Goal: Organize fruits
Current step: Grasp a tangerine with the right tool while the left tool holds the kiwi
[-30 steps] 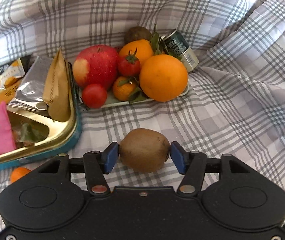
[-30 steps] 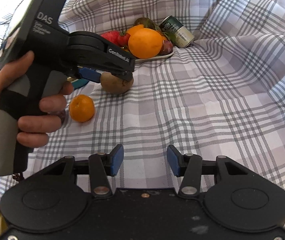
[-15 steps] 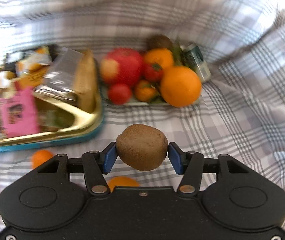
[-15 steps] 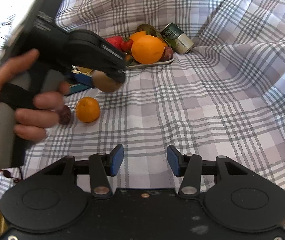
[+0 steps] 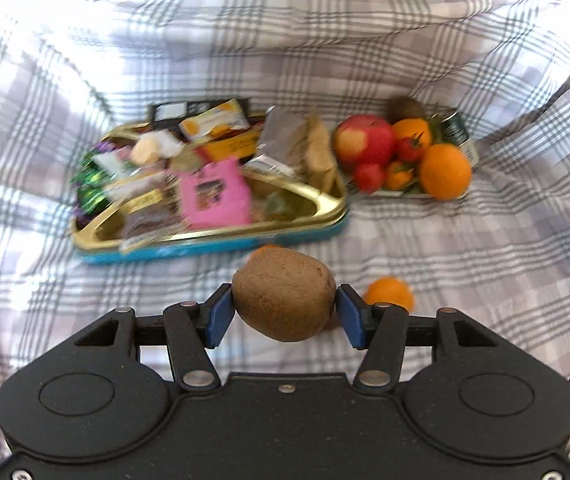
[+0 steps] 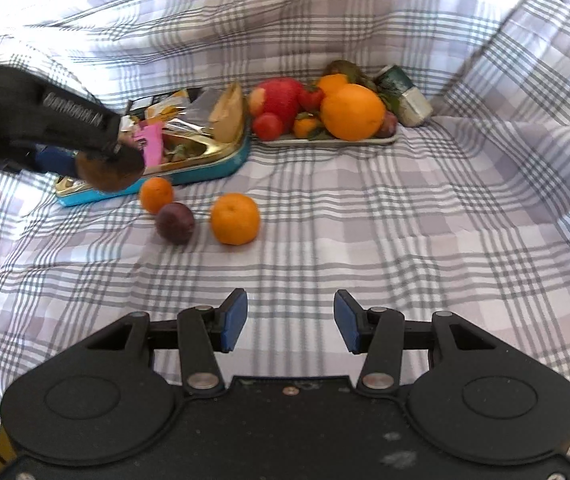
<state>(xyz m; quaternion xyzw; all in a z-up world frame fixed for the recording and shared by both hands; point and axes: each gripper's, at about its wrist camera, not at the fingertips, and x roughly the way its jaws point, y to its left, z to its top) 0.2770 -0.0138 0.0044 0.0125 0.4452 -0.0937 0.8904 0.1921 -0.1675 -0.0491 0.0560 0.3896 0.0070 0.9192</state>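
My left gripper (image 5: 283, 314) is shut on a brown kiwi (image 5: 283, 293) and holds it above the checked cloth; it also shows at the left of the right wrist view (image 6: 109, 168). A white fruit plate (image 6: 327, 142) at the back holds a red apple (image 6: 279, 96), a large orange (image 6: 352, 112), tomatoes and small oranges. Two mandarins (image 6: 235, 219) (image 6: 157, 195) and a dark plum (image 6: 175, 223) lie loose on the cloth. My right gripper (image 6: 290, 322) is open and empty, low over the cloth in front of them.
A gold and blue tin tray (image 5: 221, 236) full of snack packets lies left of the fruit plate. A green can (image 6: 403, 94) lies on its side behind the plate. The cloth rises in folds at the back and right.
My left gripper has lifted the kiwi and pulled back to the left, away from the fruit plate. The loose mandarins and plum have come into the right wrist view. The right gripper stays open.
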